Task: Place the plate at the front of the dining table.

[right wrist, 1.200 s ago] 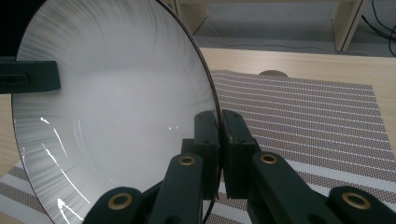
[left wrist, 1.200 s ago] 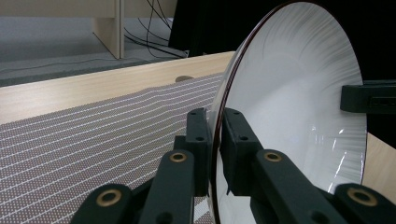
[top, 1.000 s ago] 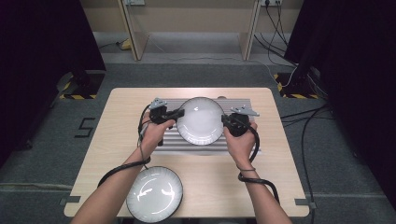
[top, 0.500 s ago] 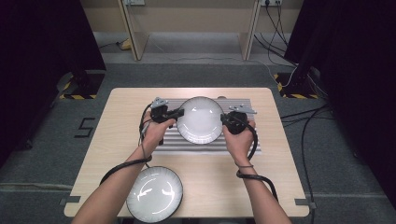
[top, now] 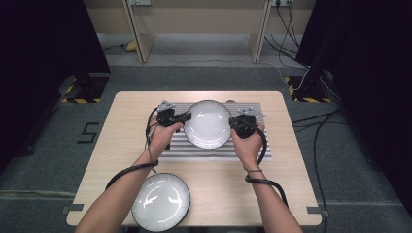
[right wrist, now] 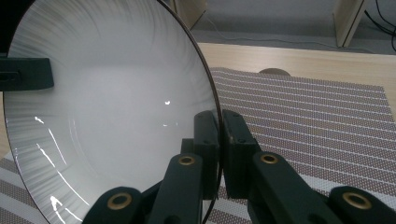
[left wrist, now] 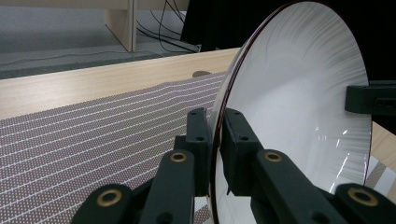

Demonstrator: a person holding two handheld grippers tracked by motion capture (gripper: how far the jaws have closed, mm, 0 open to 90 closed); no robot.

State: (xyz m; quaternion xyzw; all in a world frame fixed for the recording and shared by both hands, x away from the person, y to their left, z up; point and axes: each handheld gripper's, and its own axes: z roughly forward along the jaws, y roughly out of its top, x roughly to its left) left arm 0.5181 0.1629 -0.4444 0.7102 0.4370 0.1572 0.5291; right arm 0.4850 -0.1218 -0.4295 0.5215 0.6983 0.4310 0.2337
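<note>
white round ceramic plate with a thin dark rim [top: 208, 124] is held up on edge over the grey striped placemat [top: 214, 151] in the middle of the light wooden table [top: 291, 160]. left gripper [top: 183, 116] is clamped on its left rim, right gripper [top: 234, 123] clamped on the opposite rim, so both are pinching it. second white round plate [top: 161, 201] sits flat near the table's front edge, well apart.

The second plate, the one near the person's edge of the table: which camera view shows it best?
The high view: the second plate lies whole and flat on the table, beside the left forearm. The left and right gripper views give nothing of it; they look at the held plate.
</note>
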